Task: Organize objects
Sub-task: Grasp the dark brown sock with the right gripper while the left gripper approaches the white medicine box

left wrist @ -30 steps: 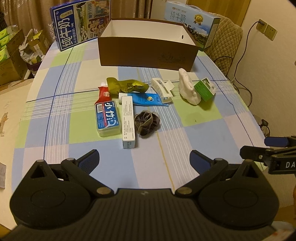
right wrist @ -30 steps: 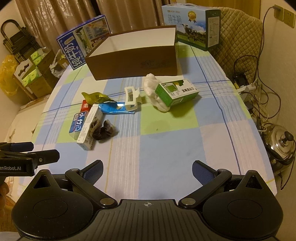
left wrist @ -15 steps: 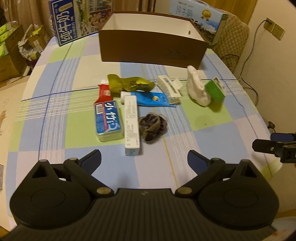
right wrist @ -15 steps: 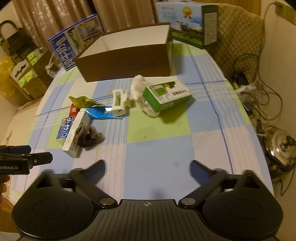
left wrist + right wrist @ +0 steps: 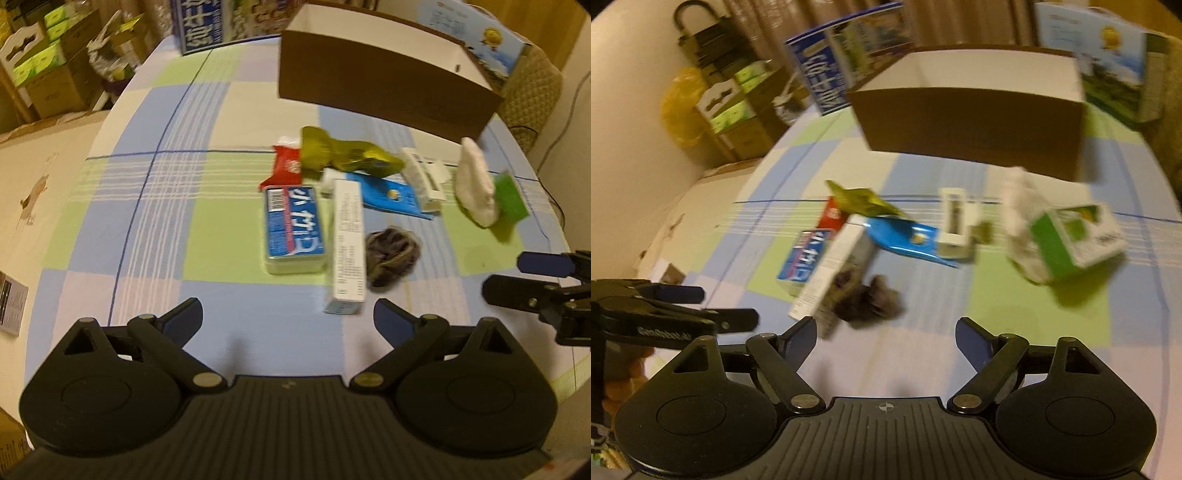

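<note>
A cluster of small items lies mid-table in front of an open brown box [image 5: 384,79] [image 5: 971,129]: a blue tin [image 5: 293,227], a long white carton [image 5: 347,243] [image 5: 831,269], a dark scrunchie [image 5: 393,254] [image 5: 868,301], a blue tube [image 5: 391,195], a yellow-green packet [image 5: 343,155], a white clip [image 5: 423,177] [image 5: 955,225], a white cloth [image 5: 474,188] and a green-white box [image 5: 1075,240]. My left gripper [image 5: 288,321] is open, near the carton's near end. My right gripper [image 5: 886,336] is open, just short of the scrunchie.
Checked blue-green tablecloth [image 5: 166,206]. Milk cartons stand behind the brown box at the back left [image 5: 842,66] and back right [image 5: 1108,55]. Cardboard boxes [image 5: 48,74] are stacked on the floor to the left. A padded chair [image 5: 532,92] is at the right.
Both grippers have moved forward and leftward toward the cluster; the items now look larger and closer. Both stay open. Nothing on the table has moved.
</note>
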`<state>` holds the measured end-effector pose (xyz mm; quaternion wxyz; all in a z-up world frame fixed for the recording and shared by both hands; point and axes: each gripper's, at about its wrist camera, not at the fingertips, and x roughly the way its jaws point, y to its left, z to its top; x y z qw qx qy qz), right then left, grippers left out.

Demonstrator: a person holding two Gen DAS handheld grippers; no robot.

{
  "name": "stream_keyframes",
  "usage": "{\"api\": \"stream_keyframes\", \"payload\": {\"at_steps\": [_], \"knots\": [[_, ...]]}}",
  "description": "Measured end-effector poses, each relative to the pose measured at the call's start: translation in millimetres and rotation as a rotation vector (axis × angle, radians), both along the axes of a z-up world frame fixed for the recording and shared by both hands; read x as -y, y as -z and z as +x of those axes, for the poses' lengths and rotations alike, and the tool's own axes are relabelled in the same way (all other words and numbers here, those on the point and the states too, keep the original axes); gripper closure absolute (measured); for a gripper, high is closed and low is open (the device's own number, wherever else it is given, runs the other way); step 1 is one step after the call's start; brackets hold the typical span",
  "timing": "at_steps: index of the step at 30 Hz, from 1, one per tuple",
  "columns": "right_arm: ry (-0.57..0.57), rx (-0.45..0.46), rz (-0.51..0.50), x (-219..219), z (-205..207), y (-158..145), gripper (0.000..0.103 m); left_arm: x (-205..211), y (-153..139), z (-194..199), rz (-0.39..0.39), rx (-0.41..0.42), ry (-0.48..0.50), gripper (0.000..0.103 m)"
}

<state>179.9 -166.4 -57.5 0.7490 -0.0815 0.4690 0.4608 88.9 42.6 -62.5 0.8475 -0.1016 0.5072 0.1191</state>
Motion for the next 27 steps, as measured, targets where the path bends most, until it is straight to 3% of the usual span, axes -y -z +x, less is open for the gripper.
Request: {"api": "stream_keyframes", "payload": {"at_steps": [6,17,20,25,27], "knots": [[-0.044,0.001,-0.019,-32,2,19,0.035,-15,9,2,-0.017,-0.012,-0.047,0.006],[-0.067,-0.001,-0.054,-60,9,48,0.043,-31,19,13,-0.024,-0.028,-0.065,0.006],[-0.077,0.012,-0.064,-65,10,53,0.051,-33,19,15,-0.022,-0.028,-0.065,0.006],[-0.101,0.044,-0.056,-65,10,56,0.086,-32,21,18,-0.020,-0.028,-0.060,0.006],[-0.099,0.054,-0.041,-60,10,53,0.089,-30,21,19,-0.022,-0.030,-0.055,0.006]]}}
